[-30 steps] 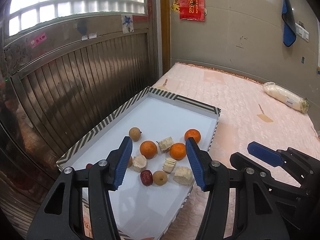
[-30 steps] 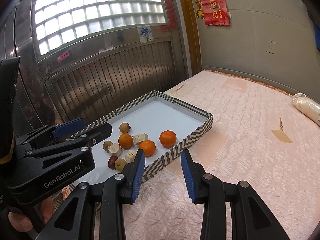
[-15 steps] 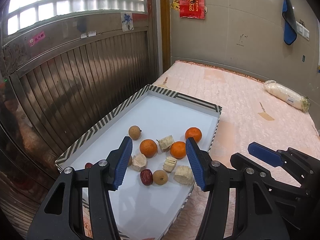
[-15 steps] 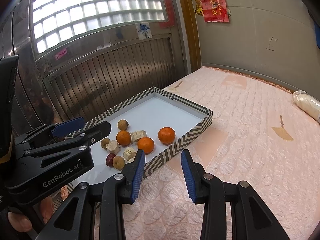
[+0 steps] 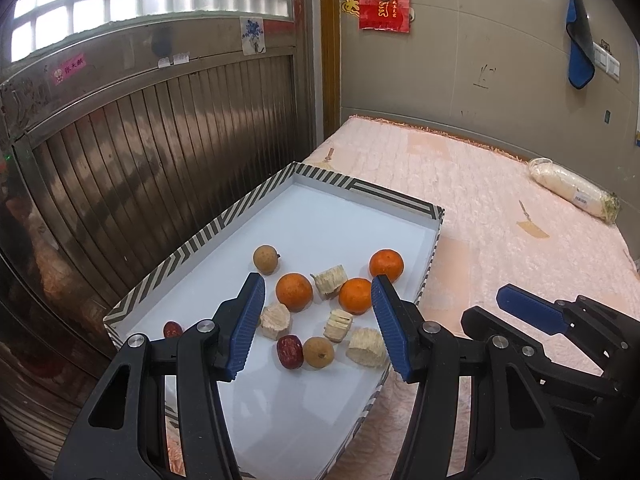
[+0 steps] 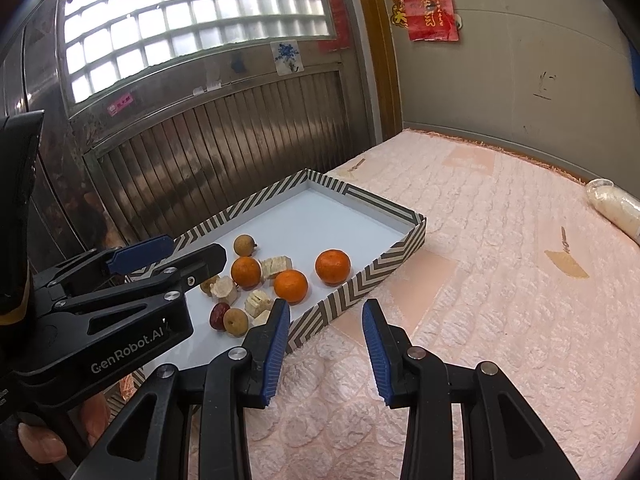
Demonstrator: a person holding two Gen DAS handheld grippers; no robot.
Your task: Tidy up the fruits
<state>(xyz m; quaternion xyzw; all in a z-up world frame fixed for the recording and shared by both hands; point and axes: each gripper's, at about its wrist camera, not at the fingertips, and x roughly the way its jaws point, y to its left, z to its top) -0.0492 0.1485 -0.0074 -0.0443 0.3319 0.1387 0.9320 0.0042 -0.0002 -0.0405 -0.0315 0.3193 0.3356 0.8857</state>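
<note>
A white tray with a striped rim [image 5: 362, 190] [image 6: 362, 276] lies on the pink mattress. In it lie three oranges [image 5: 294, 292] [image 6: 333, 267], two longans [image 5: 265, 259], red dates [image 5: 289, 351], and several pale sugarcane chunks [image 5: 329, 277]. My left gripper [image 5: 318, 322] is open and empty, held above the near fruit in the tray. My right gripper [image 6: 325, 340] is open and empty, over the mattress just right of the tray's near rim. Each gripper shows in the other's view.
A metal shutter door [image 5: 140, 152] stands close behind the tray's left side. A wrapped white bundle [image 5: 574, 190] lies at the mattress's far right. The quilted pink mattress [image 6: 500, 300] spreads to the right of the tray. Grey wall behind.
Both grippers have drawn back slightly and lifted; the tray and fruit sit a little lower and farther in view. Nothing in the tray has moved. Both grippers stay open.
</note>
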